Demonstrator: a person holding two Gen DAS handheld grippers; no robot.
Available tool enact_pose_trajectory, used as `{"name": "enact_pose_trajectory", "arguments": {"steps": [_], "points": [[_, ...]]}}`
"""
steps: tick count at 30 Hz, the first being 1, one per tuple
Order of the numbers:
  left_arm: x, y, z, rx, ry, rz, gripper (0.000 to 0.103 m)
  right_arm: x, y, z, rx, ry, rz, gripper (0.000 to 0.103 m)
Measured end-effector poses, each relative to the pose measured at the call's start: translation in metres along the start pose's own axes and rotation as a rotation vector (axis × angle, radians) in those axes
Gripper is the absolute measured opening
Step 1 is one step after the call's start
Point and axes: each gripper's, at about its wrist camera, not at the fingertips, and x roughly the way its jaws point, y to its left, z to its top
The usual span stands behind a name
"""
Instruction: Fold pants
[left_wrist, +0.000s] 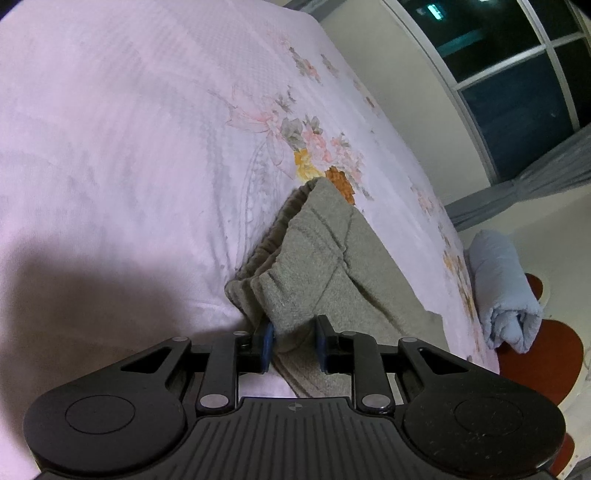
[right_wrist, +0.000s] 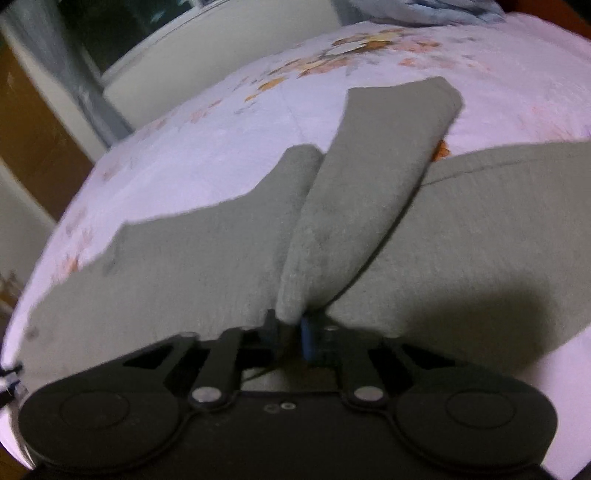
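Grey-green knit pants (left_wrist: 325, 266) lie on a pale pink bedspread with flower prints (left_wrist: 129, 129). In the left wrist view my left gripper (left_wrist: 294, 345) has its blue pads either side of the waistband end of the pants, with cloth between them, and a gap still shows. In the right wrist view the pants (right_wrist: 207, 266) spread across the bed (right_wrist: 207, 155), and my right gripper (right_wrist: 290, 332) is shut on a pant leg (right_wrist: 369, 184), whose lifted strip runs away from the fingers.
A rolled light blue towel (left_wrist: 502, 291) lies at the bed's right edge over a red-brown floor (left_wrist: 546, 365). A window (left_wrist: 517, 74) and a cream wall stand beyond the bed. A light blue bundle (right_wrist: 424, 11) sits at the far end.
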Motion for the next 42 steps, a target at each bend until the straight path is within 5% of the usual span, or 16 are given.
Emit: {"name": "enact_pose_trajectory", "arguments": {"steps": [16,18,20,22,26,31,42], "points": [[0.001,0.001,0.004,0.034,0.011,-0.011,0.024,-0.034,-0.003,-0.037,0.023,-0.058,0.007,0.000],[0.001,0.001,0.004,0.028,0.013,-0.005,0.031,-0.033,-0.008,-0.031,0.055,-0.069,0.024,0.001],[0.001,0.000,0.003,0.042,0.006,0.027,0.048,-0.030,-0.012,-0.026,0.082,-0.067,0.013,0.011],[0.000,0.000,0.002,0.048,0.004,0.037,0.050,-0.023,-0.016,-0.021,0.107,-0.054,0.012,0.012],[-0.002,0.001,0.001,0.032,-0.009,0.038,0.054,-0.017,-0.022,-0.020,0.138,-0.039,0.036,0.001],[-0.010,-0.007,-0.005,0.071,-0.031,0.055,0.070,-0.040,-0.014,-0.027,0.074,-0.110,0.043,0.000],[-0.032,-0.008,-0.017,0.066,-0.057,0.070,0.072,-0.031,-0.031,-0.049,0.148,-0.053,0.038,0.000]]}}
